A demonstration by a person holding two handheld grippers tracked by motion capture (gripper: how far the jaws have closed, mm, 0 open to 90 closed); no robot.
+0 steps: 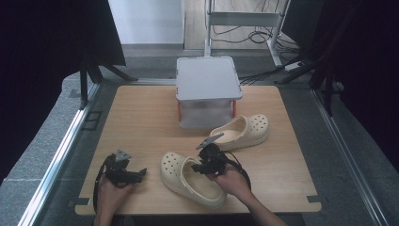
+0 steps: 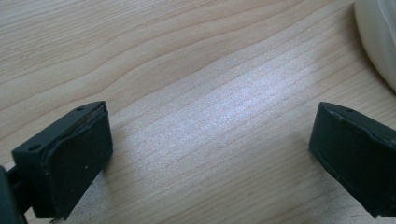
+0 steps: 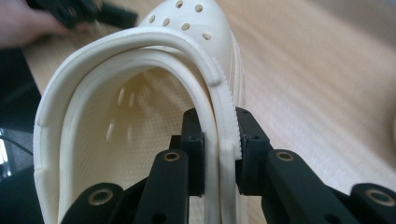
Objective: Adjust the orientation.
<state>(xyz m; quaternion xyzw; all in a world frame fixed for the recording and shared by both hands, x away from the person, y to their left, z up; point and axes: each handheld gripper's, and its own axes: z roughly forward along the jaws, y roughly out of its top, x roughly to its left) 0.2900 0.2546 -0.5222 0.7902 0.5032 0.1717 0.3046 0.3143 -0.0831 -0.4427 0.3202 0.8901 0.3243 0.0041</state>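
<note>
— High view first: how many clogs are you counting on the wooden table [image 1: 141, 113]?
— Two cream ones. The far clog [image 1: 244, 132] is lying just beside the grey box [image 1: 207, 92]; the near clog [image 1: 188, 179] is sitting nearer you.
— And your tongs?
— Your right gripper [image 3: 219, 154] is clenching the near clog's side wall. Your left gripper [image 2: 210, 154] is resting released, away from the box.
</note>
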